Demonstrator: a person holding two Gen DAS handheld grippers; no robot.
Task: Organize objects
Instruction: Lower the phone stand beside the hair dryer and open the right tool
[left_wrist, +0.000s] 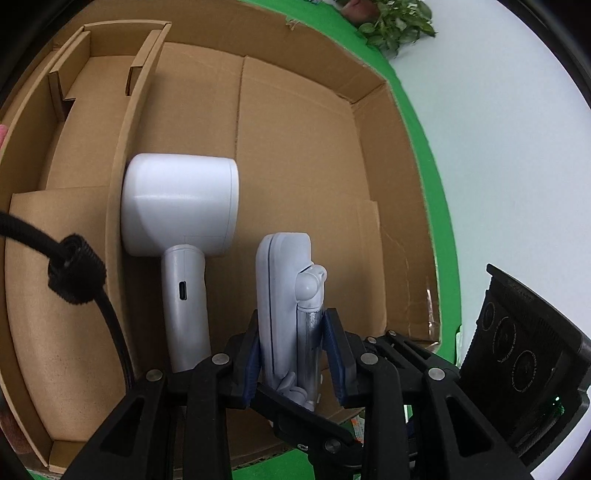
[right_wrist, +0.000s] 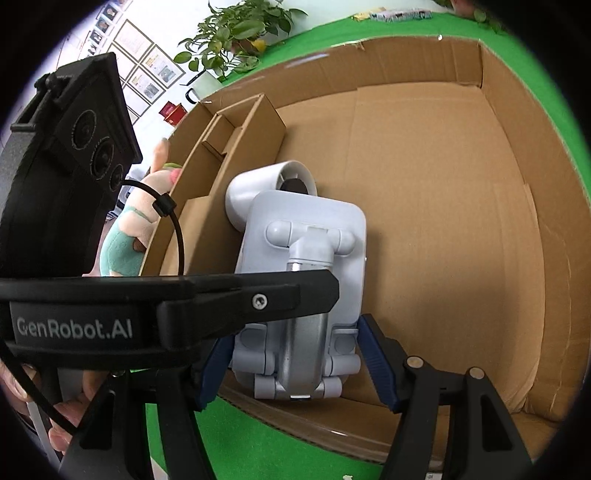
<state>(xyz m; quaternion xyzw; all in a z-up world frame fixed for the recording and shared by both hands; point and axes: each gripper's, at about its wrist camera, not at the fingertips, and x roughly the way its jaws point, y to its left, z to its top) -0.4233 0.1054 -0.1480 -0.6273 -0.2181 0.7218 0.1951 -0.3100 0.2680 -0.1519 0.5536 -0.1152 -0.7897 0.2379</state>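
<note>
A white folding phone stand (left_wrist: 284, 295) is held on edge over the floor of a large cardboard box (left_wrist: 295, 147). My left gripper (left_wrist: 293, 354) is shut on its lower end. A white hair dryer (left_wrist: 177, 221) lies flat in the box just left of the stand, against a cardboard divider. In the right wrist view the stand (right_wrist: 303, 280) shows its back with the hinge, and the dryer's nozzle (right_wrist: 273, 188) peeks out behind it. My right gripper (right_wrist: 299, 365) has its blue pads either side of the stand's base; the left gripper's body crosses in front.
A cardboard insert with compartments (left_wrist: 92, 74) fills the box's left side. A plush toy (right_wrist: 129, 236) stands outside the box's left wall. Green cloth (right_wrist: 258, 435) covers the table. Potted plants (left_wrist: 395, 22) stand at the back. The other gripper's camera housing (left_wrist: 524, 362) is at right.
</note>
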